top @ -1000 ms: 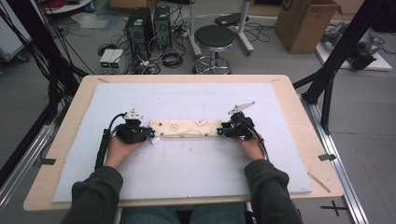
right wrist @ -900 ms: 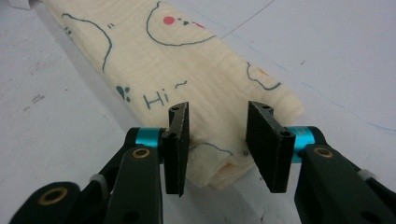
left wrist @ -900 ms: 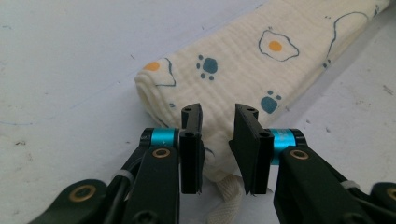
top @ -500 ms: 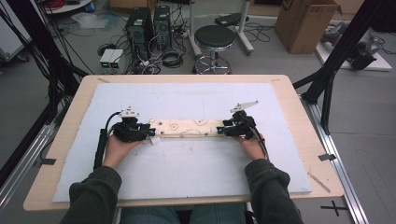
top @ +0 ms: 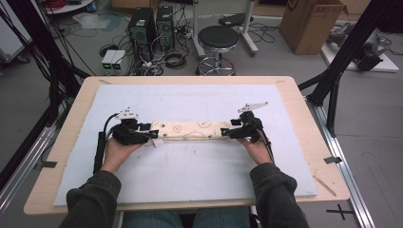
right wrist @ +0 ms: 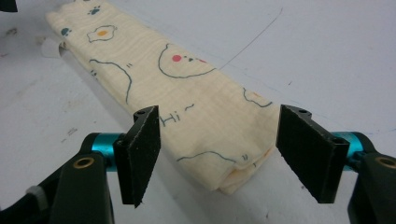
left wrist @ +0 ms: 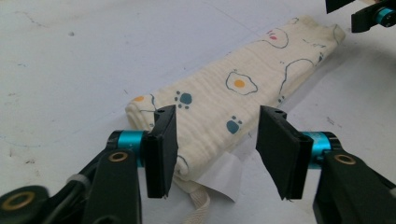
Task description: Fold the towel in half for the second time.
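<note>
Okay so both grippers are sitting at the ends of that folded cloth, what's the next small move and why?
Probably draw both grippers straight back off the ends. The folded cloth lies flat on the white mat, and the jaws of the left gripper and right gripper have just been opening; each now stands apart with a cloth end between them, unpressed. That looks like a finished fold being let go.

Both tools' jaws have just opened off the folded cloth (top: 192,129).

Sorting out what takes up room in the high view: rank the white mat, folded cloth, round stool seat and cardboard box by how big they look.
1. White mat.
2. Folded cloth and cardboard box: look alike; the box is cut off and farther away, so unranked.
3. Round stool seat, also farther away.
</note>
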